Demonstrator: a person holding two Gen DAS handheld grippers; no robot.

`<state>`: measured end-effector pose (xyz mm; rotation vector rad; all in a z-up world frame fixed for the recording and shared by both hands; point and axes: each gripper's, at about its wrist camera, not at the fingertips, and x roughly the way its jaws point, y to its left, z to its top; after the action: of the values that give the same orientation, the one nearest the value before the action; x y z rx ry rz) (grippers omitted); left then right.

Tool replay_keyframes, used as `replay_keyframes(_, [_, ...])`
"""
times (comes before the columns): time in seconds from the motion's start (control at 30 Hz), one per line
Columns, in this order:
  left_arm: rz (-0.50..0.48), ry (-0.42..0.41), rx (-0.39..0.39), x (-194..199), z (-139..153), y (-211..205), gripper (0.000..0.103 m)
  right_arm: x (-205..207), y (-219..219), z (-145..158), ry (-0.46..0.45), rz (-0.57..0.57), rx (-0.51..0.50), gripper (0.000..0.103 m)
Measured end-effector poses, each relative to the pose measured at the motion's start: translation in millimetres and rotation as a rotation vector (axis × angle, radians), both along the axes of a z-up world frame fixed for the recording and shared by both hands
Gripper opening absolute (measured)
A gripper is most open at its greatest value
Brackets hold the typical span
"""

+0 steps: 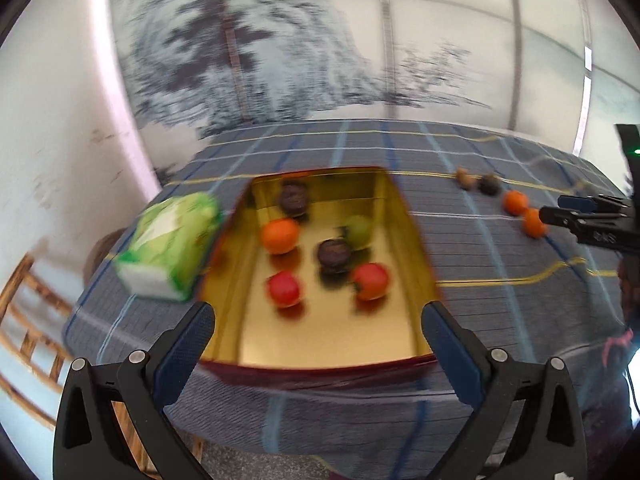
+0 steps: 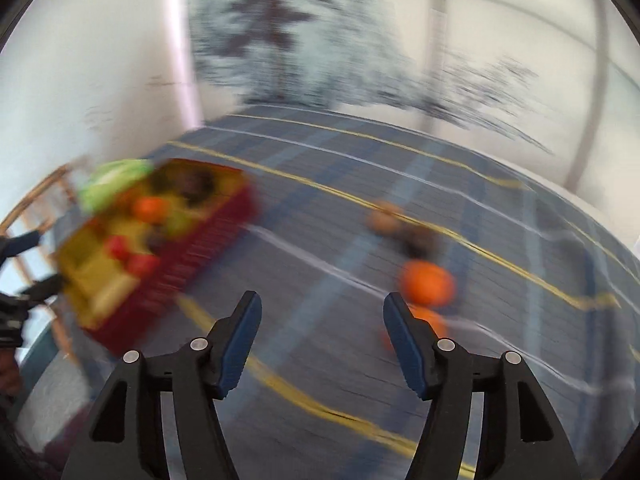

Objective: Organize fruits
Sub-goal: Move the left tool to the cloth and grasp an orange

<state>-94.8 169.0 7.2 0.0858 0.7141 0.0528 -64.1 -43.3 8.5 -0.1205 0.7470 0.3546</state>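
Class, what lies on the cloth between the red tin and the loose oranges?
Nothing: bare plaid cloth separates the tin from the oranges, in the left wrist view.

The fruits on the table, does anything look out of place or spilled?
Nothing spilled or damaged. Four small fruits still lie loose in a row on the tablecloth, two orange ones among them, apart from the tin box holding six others. The green packet leans beside the box.
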Motion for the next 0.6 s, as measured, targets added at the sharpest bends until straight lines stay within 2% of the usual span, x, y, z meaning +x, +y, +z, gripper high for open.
replay_keyframes(0.13, [-0.094,-0.006,0.016,15.4,12.6,-30.4,0.102,12.9,-61.9,-11.5,0.023,-0.162,0.013,0.065])
replay_keyframes(0.27, [-0.196,0.046,-0.035,41.4,20.2,-61.6,0.102,21.2,-107.5,-19.6,0.026,-0.271,-0.002,0.065])
replay_keyframes(0.43, [-0.283,0.145,-0.113,86.6,12.0,-107.1,0.102,25.3,-138.9,-29.3,0.044,-0.32,0.057,0.066])
replay_keyframes(0.53, [-0.339,0.212,-0.186,113.9,1.2,-132.7,0.102,30.1,-153.2,-35.7,0.093,-0.322,0.154,0.067])
replay_keyframes(0.6, [-0.361,0.233,-0.205,127.2,-5.8,-150.0,0.101,32.6,-162.1,-37.8,0.108,-0.329,0.209,0.069])
